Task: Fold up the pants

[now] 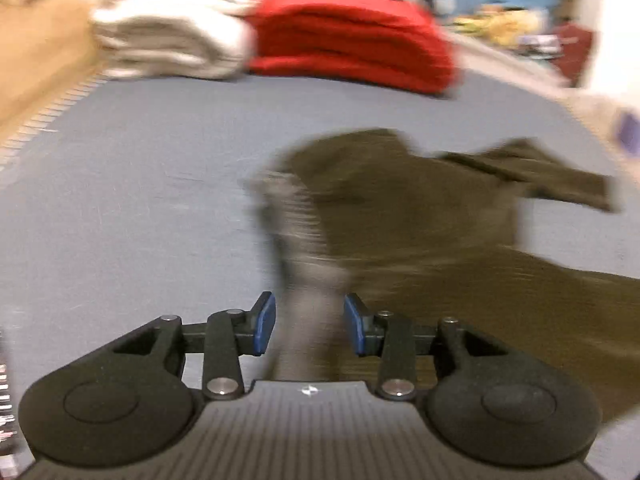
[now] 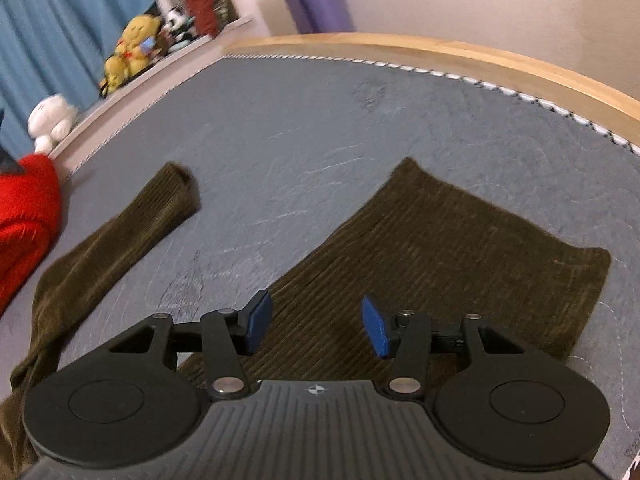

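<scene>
Dark olive corduroy pants (image 2: 452, 248) lie spread on a grey mattress (image 2: 280, 128). In the right wrist view one leg runs ahead under my right gripper (image 2: 316, 326), which is open and empty just above the fabric; the other leg (image 2: 120, 236) angles off to the left. In the blurred left wrist view the pants (image 1: 420, 216) lie ahead and to the right, with a paler grey band of fabric (image 1: 304, 272) running between the fingers of my left gripper (image 1: 310, 328). The left jaws stand apart and I cannot tell if they touch the cloth.
A folded red garment (image 1: 348, 40) and a white folded pile (image 1: 168, 28) sit at the mattress's far end. A wooden bed frame (image 2: 480, 56) borders the mattress. Plush toys (image 2: 132, 48) line a ledge by a blue curtain. A purple roll (image 2: 316, 0) stands by the wall.
</scene>
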Tool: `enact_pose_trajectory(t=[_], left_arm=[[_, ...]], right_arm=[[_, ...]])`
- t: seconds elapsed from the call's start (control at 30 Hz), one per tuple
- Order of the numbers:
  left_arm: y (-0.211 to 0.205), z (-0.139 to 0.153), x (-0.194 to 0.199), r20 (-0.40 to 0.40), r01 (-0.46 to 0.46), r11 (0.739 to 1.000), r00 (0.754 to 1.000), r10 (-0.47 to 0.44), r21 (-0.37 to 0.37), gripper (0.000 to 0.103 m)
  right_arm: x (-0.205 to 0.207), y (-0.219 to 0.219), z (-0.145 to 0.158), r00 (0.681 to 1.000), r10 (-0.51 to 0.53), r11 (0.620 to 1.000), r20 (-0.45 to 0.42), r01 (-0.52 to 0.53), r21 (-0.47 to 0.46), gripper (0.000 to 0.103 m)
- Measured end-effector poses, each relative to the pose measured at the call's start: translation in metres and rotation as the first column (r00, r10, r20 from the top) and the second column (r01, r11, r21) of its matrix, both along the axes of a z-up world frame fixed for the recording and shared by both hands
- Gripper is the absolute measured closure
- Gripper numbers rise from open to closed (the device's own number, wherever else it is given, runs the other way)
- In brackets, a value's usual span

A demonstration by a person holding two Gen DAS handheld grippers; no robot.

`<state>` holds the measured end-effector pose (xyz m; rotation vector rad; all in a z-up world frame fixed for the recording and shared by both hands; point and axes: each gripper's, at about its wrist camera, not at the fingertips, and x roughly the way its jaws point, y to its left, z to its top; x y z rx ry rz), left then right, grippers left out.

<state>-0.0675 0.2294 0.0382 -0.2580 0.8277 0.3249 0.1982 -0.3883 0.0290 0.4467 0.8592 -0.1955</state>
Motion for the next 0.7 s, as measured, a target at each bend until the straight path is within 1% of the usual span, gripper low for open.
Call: enact_pose_trajectory(t=[0.03,0.07,0.1,0.13,0.17,0.2,0.23,0.27,0.3,0.37,0.4,0.43,0.47,0.57,0.6,0.63,0.7], left_arm=[[-0.007,-0.005,0.002,-0.001,0.053,0.997,0.999,-0.053,-0.053,0.062],[-0.013,-0.012,0.005,-0.021,0.099,0.99,0.995,-0.101,-0.096,0.062],[-0.02,-0.023,0.01,-0.075,0.134,0.985,0.987,-0.142,-0.111,0.062],[-0.023,-0.033,0.016,-0.137,0.147,0.984,0.978,-0.16,-0.103,0.062],[-0.029,-0.05,0.022,-0.225,0.152,0.985,0.96,-0.166,-0.076,0.062],[-0.033,-0.065,0.025,-0.286,0.161,0.986,0.943,-0.168,-0.051,0.063],[-0.035,-0.069,0.023,-0.294,0.177,0.984,0.939,-0.18,-0.037,0.063],[-0.035,-0.068,0.021,-0.284,0.182,0.983,0.942,-0.181,-0.024,0.063],[-0.033,-0.062,0.018,-0.259,0.171,0.985,0.951,-0.17,-0.018,0.063],[-0.032,-0.047,0.012,-0.177,0.164,0.986,0.97,-0.166,-0.022,0.063],[-0.032,-0.043,0.012,-0.144,0.164,0.986,0.975,-0.167,-0.034,0.063],[-0.034,-0.046,0.02,-0.136,0.16,0.986,0.977,-0.164,-0.041,0.063],[-0.035,-0.049,0.024,-0.15,0.155,0.987,0.976,-0.16,-0.046,0.063],[-0.039,-0.075,0.034,-0.246,0.149,0.989,0.958,-0.148,-0.017,0.063],[-0.039,-0.077,0.035,-0.239,0.141,0.99,0.961,-0.138,-0.006,0.063],[-0.041,-0.071,0.033,-0.211,0.141,0.99,0.967,-0.14,-0.011,0.063],[-0.046,-0.056,0.035,-0.124,0.152,0.988,0.98,-0.154,-0.03,0.063]], right_arm=[[0.0,0.004,0.0,1.0,0.022,1.0,0.001,-0.022,-0.002,0.05],[0.001,0.009,0.0,0.999,0.048,0.999,0.005,-0.048,-0.003,0.05],[0.001,0.013,0.0,0.997,0.074,0.997,0.006,-0.074,-0.002,0.05],[0.001,0.018,0.0,0.995,0.099,0.995,0.008,-0.099,-0.001,0.05],[0.002,0.023,0.0,0.992,0.125,0.992,0.008,-0.125,0.003,0.049],[0.002,0.028,0.0,0.989,0.148,0.989,0.007,-0.148,0.005,0.049],[0.002,0.032,0.0,0.986,0.168,0.986,0.004,-0.168,0.007,0.048],[0.002,0.038,0.001,0.983,0.185,0.983,0.0,-0.185,0.006,0.047],[0.001,0.04,0.001,0.981,0.196,0.981,-0.004,-0.196,0.005,0.047],[0.001,0.045,0.003,0.977,0.213,0.977,-0.009,-0.213,0.006,0.046],[0.001,0.046,0.004,0.976,0.217,0.976,-0.009,-0.217,0.007,0.046],[0.0,0.047,0.005,0.975,0.22,0.975,-0.007,-0.22,0.007,0.046],[0.0,0.046,0.005,0.975,0.223,0.975,-0.005,-0.223,0.005,0.046],[0.0,0.046,0.002,0.974,0.225,0.974,-0.014,-0.225,-0.001,0.046],[0.0,0.046,0.001,0.975,0.223,0.975,-0.018,-0.223,0.002,0.046],[0.001,0.045,0.001,0.975,0.221,0.975,-0.02,-0.221,0.005,0.046],[0.002,0.044,0.0,0.977,0.214,0.977,-0.016,-0.214,0.008,0.047]])
